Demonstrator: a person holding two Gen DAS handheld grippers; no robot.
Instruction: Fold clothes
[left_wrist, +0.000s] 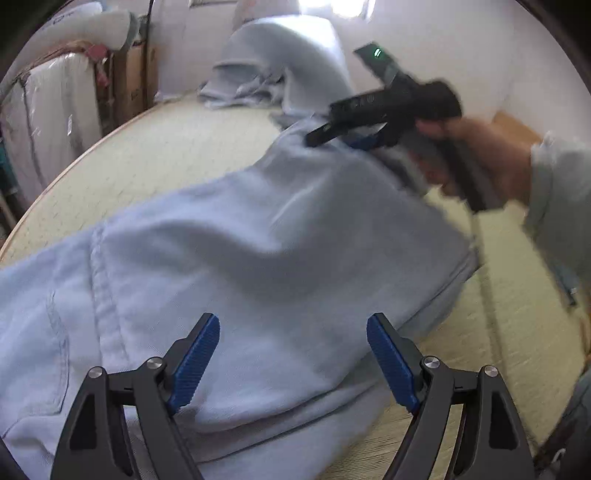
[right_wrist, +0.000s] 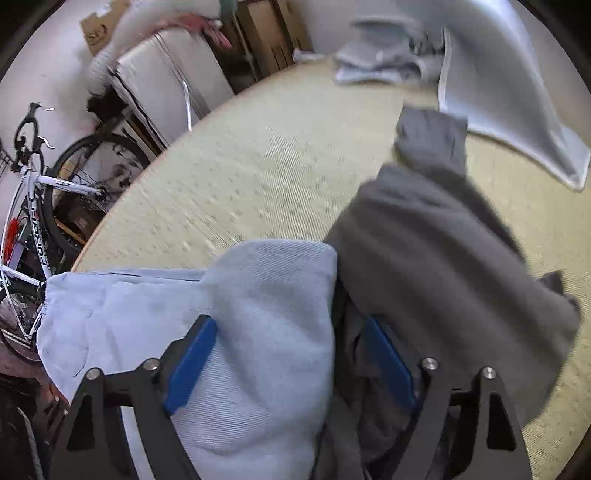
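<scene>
Cluttered spare room by the looks of it, with a bicycle (right_wrist: 33, 206) parked against the wall, cardboard boxes (left_wrist: 131, 79) behind, and everything happening on a pale yellow quilted mattress (left_wrist: 159, 155). Spread across it are light blue jeans (left_wrist: 240, 240), folded over so one layer lies on another, back pocket stitching showing near the left edge. The left gripper (left_wrist: 293, 360) hangs just over the denim with its blue pads spread wide and nothing pinched. The right gripper (right_wrist: 291, 369) is also spread wide; the blue denim and a dark grey garment (right_wrist: 443, 258) bunch up between its fingers, but I don't see the pads squeezing either one. Farther back sits a heap of more pale blue cloth (left_wrist: 258, 74). Handling-wise, I'd guess denim is fairly heavy and a bit stiff for fabric, so it holds a crease nicely but sags if lifted from one corner. Not slippery, not fragile. Best bet is pinching the thick bits: waistband, hem or the folded edge, one in each claw.
</scene>
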